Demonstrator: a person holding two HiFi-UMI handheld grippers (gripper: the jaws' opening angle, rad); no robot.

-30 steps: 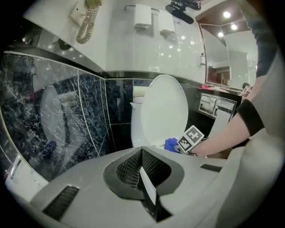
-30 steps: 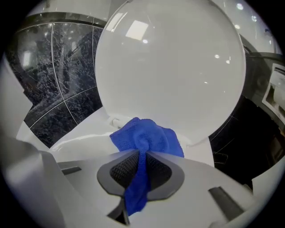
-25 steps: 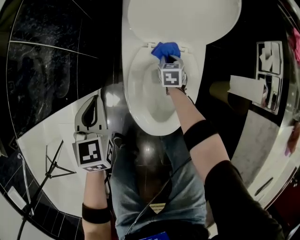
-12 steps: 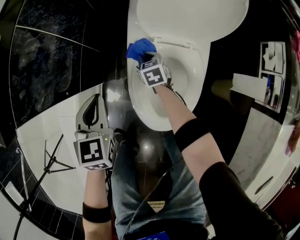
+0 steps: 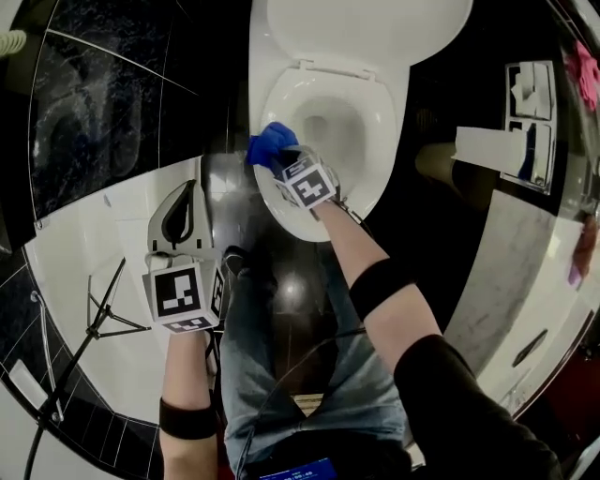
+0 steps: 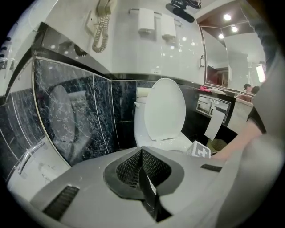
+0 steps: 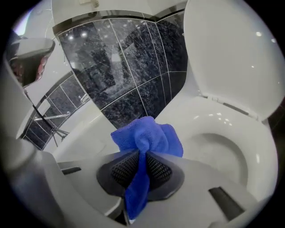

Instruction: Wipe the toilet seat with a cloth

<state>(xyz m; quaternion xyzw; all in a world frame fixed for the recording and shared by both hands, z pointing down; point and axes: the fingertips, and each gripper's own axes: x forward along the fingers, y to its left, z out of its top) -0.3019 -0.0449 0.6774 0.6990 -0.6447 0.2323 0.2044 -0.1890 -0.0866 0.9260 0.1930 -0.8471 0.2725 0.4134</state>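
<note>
**A:** Left gripper (image 6: 141,156), quick?

**B:** At 6 o'clock, low in the picture. The jaws are pressed together with nothing between them.

**A:** And ahead of it?

**B:** Toilet (image 6: 140,131) at 12 from the jaws, with its lid (image 6: 164,109) upright against the wall.

**A:** Right side?

**B:** Marker cube (image 6: 201,150) at 3, just beside the toilet rim. A person's arm (image 6: 242,136) runs in toward it from 4. Paper holder (image 6: 207,105) on the dark wall at 2, a white sheet (image 6: 213,126) hanging under it. Mirror (image 6: 218,58) higher up, around 1.

**A:** Left and top?

**B:** Dark marbled tiles (image 6: 75,116) at 9, a rail (image 6: 29,153) at 8. Wall phone (image 6: 102,9) with a coiled cord at 11, white dispensers (image 6: 145,20) at 12.
</note>
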